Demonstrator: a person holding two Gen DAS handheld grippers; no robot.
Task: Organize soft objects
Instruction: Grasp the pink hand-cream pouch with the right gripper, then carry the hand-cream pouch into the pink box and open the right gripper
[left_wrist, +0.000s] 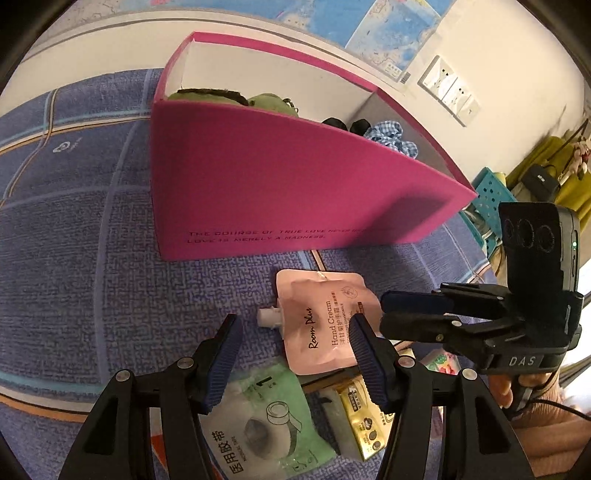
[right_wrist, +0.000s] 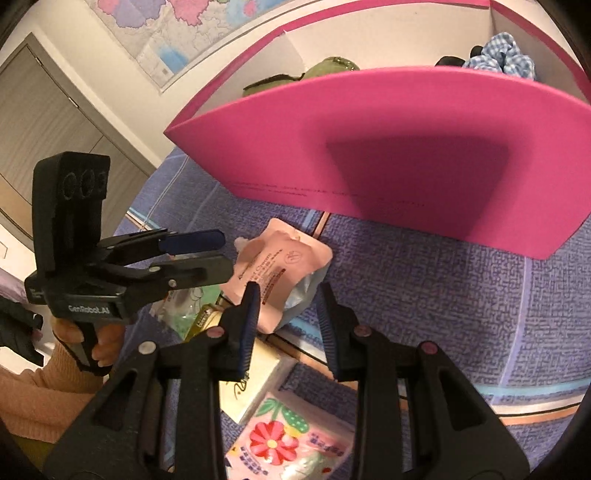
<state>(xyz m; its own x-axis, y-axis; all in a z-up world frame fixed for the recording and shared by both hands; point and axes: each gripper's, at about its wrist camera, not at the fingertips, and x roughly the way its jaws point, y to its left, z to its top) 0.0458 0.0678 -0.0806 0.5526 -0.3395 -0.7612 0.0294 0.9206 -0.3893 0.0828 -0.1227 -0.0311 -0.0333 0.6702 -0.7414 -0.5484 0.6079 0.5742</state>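
A pink hand cream pouch (left_wrist: 325, 321) lies on the blue carpet in front of the magenta box (left_wrist: 280, 177). My left gripper (left_wrist: 293, 328) is open, low over the pouch's near end, and holds nothing. My right gripper (right_wrist: 288, 306) is open beside the same pouch (right_wrist: 284, 262), and it shows in the left wrist view (left_wrist: 413, 310) at the right. The left gripper shows in the right wrist view (right_wrist: 199, 251). The box (right_wrist: 406, 147) holds a green plush (left_wrist: 258, 101), black items and a blue checked cloth (left_wrist: 391, 134).
A green medical tape packet (left_wrist: 266, 417), a gold packet (left_wrist: 365, 413) and a white tissue pack lie near the left gripper. A flowered packet (right_wrist: 291, 439) and a white pack (right_wrist: 251, 384) lie under the right gripper. A teal basket (left_wrist: 487, 206) stands at the right.
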